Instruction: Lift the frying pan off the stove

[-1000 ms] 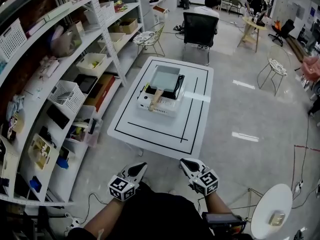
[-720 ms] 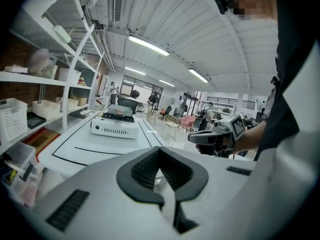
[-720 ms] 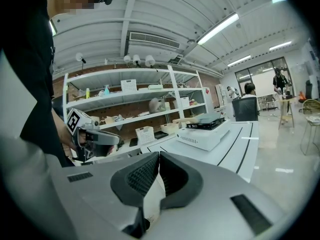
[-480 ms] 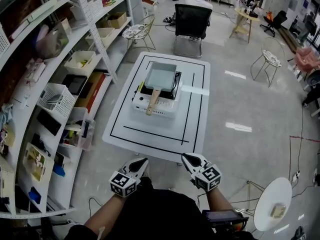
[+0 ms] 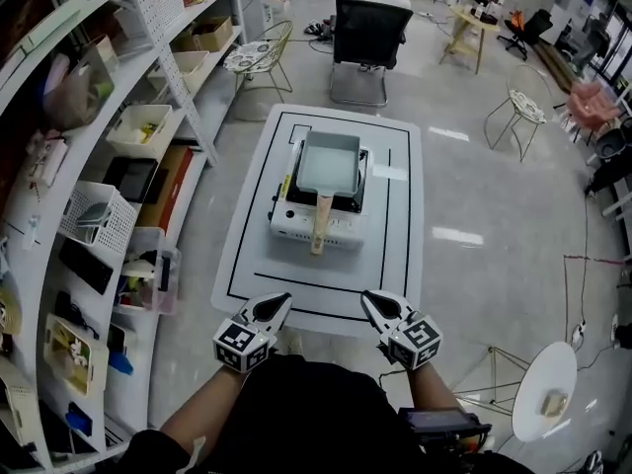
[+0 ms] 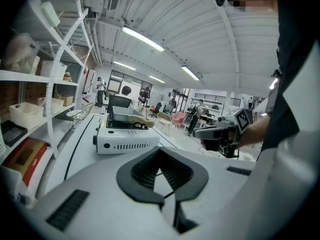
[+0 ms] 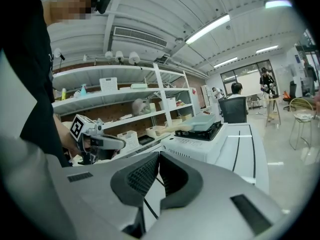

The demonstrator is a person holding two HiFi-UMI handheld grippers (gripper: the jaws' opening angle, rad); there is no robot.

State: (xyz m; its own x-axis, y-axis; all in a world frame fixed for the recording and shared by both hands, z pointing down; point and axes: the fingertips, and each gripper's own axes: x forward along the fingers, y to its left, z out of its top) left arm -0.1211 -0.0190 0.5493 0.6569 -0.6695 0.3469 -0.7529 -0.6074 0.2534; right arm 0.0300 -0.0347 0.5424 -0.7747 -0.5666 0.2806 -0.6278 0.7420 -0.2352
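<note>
I've stepped in: tabletop (image 5: 395, 265) closer now, pan (image 5: 329, 162) still on stove (image 5: 316, 227); left claw (image 5: 279, 301) & right claw (image 5: 368, 298) shut, empty.

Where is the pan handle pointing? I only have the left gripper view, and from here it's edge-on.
Observer: In the head view, the frying pan has its wooden handle pointing back toward the person, overhanging the stove's front.
Operator: Is the right gripper ready to take it?
Observer: Not yet. The right gripper view shows the right gripper with its jaws together and nothing between them.
Operator: How far out are we?
Observer: In the head view, it and the left gripper reach only the near edge of the table, and the stove sits about mid-table.
</note>
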